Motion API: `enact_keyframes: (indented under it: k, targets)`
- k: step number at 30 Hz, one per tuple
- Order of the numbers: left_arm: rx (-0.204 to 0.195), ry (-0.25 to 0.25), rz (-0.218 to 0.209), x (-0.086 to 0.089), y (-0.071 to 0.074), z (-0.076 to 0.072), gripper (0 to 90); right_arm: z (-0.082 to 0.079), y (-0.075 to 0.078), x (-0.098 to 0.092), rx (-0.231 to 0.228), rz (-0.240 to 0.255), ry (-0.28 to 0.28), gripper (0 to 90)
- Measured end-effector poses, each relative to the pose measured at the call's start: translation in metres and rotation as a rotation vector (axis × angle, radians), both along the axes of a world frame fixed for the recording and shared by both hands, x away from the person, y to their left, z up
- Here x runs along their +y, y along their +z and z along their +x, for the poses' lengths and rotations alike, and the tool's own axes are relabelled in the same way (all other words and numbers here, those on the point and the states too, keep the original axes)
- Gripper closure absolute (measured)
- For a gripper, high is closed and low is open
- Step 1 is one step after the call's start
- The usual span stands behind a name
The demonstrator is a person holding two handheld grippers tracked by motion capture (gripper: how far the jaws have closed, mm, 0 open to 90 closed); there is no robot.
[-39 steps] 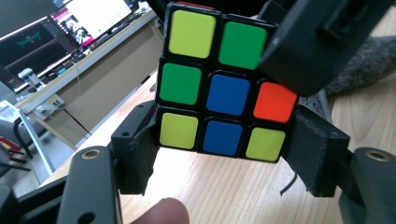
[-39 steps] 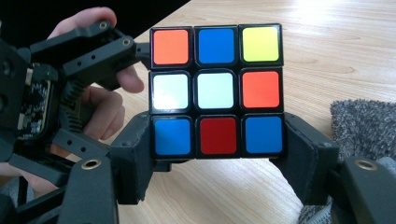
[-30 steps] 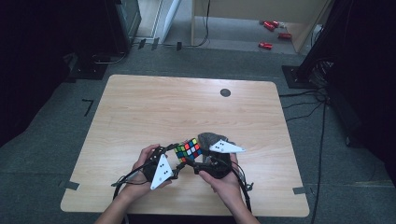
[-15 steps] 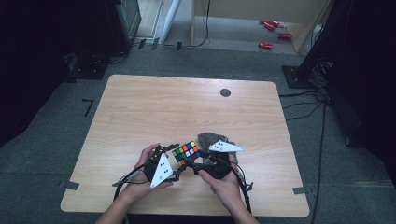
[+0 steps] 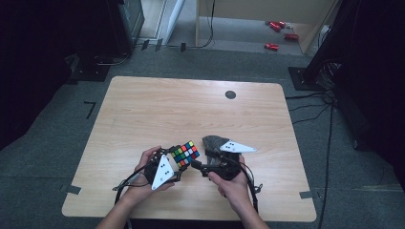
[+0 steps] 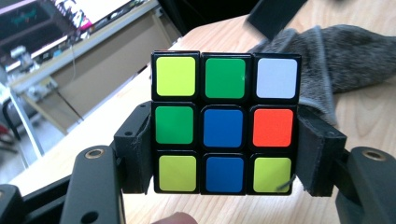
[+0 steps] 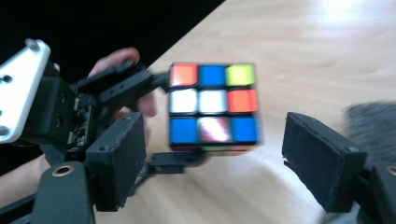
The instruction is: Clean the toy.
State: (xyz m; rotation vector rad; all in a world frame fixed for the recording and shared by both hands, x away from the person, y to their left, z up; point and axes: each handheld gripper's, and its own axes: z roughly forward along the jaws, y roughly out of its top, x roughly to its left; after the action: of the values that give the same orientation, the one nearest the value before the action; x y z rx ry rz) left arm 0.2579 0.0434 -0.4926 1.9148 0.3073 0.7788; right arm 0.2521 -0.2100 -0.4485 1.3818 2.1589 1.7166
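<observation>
A table (image 5: 143, 109) carries everything near its front edge, about midway along it. A cube (image 5: 186, 154) sits above the tabletop, clamped between the jaws of the left gripper (image 5: 177, 160), which comes in from the front-left. Just right of the cube, a cloth (image 5: 215, 142) lies on the tabletop. The right gripper (image 5: 197, 165) reaches in from the front-right, its jaws standing either side of the cube without touching it. Near the far edge, toward the right corner, a small disc (image 5: 230, 94) lies on the tabletop.
</observation>
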Motion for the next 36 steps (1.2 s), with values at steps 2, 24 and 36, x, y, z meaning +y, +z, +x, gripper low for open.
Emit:
enact_keyframes:
  k: [2,24,36]
  targets:
    - [0.037,0.004,-0.034,0.004,0.003,0.003,34.8,0.003,0.001,-0.009,-0.027,-0.030,-0.044,23.6]
    - [0.309,-0.069,-0.101,0.012,0.012,0.012,34.8,0.030,-0.060,-0.032,0.001,-0.450,-0.215,43.2]
    - [0.348,-0.074,-0.105,0.015,0.011,0.016,35.0,0.016,-0.046,-0.030,-0.100,-0.314,-0.208,73.8]
